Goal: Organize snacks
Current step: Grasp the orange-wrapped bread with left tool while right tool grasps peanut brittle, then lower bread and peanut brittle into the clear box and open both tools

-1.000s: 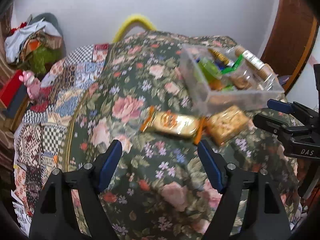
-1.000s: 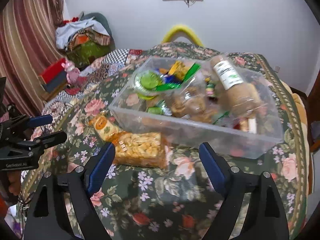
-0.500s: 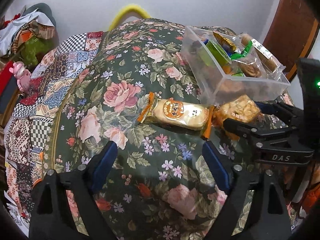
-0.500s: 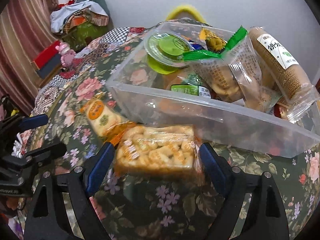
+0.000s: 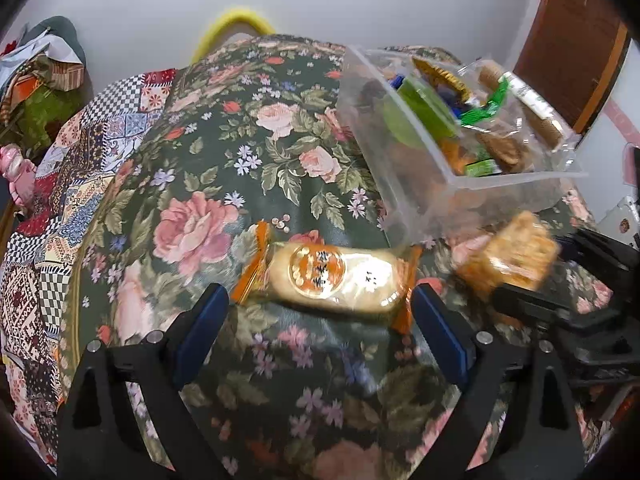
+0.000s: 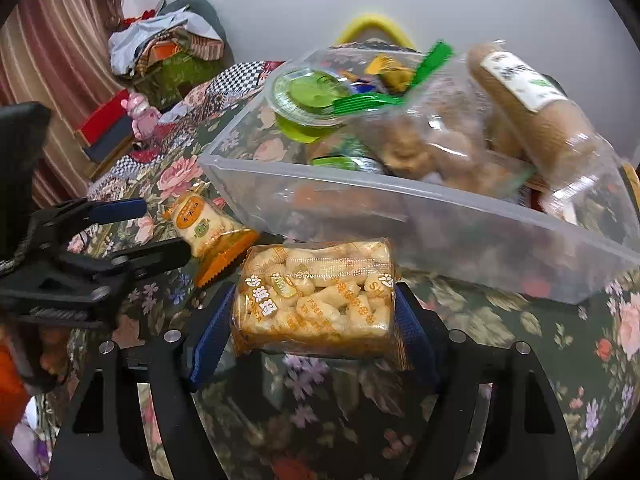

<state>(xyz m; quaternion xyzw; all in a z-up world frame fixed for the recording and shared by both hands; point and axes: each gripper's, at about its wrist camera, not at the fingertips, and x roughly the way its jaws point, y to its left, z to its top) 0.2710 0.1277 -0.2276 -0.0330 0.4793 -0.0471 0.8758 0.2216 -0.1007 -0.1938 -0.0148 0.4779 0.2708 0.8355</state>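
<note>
The left tool (image 5: 320, 312) stood spread, its jaws just widened, around the long cracker packet (image 5: 332, 280) lying at lower centre on the floral bed cover (image 5: 224, 184), pads not touching it. The right tool (image 6: 314, 328) had just been closing and pinched the square rice-puff packet (image 6: 316, 300) (mid-frame, below the clear snack box (image 6: 420, 224)).
</note>
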